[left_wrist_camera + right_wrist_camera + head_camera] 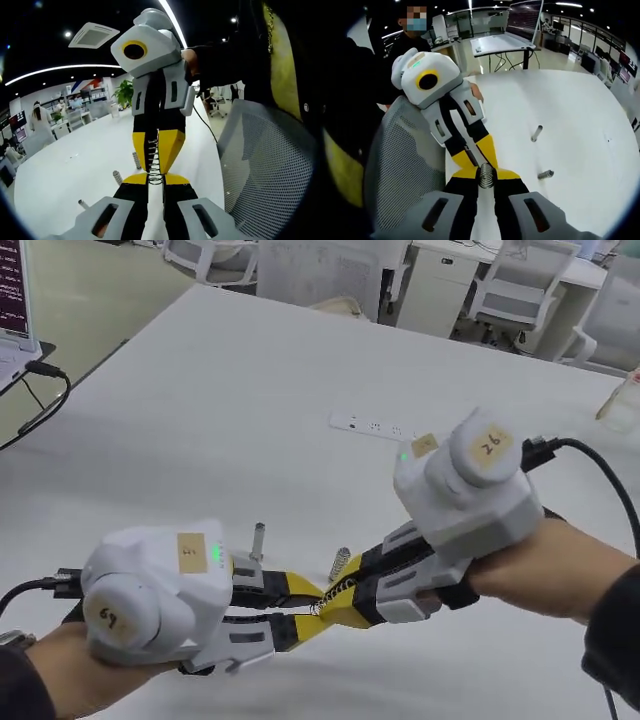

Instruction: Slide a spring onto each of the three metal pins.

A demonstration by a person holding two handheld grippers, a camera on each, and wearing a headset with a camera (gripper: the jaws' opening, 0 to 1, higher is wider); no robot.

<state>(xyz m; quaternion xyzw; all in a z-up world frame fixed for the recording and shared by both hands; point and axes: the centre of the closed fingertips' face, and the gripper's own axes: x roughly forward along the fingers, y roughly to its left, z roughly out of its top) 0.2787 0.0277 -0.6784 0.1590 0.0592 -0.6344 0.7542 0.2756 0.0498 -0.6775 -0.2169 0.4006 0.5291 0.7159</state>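
While a laptop (12, 300) sits at the far left edge of the white worktop (200, 420), the left claw (308, 608) reaches in from the lower left of the head view, held in the person's hand. Its yellow jaws are drawn narrow, and their tips pinch one end of a spring (338, 587). Just behind this claw a bare pin (258, 540) stands upright on the worktop, with no coil on it. To its right, beside the meeting jaws, a second pin (341, 562) stands with a spring already round it. The held spring stretches slantwise off the surface from the left tips up into the right claw (332, 602), which comes down from the upper right. The right claw is also closed narrow, with its yellow jaws flanking the coil on both sides. In the right gripper view the spring is seen end-on between that claw's own tips. The left gripper view shows a third pin (136, 160) farther along the worktop, and it looks coiled as well. A white power strip (368, 426) lies well beyond the claws. A mesh chair back (265, 165) stands to the right in the left gripper view.
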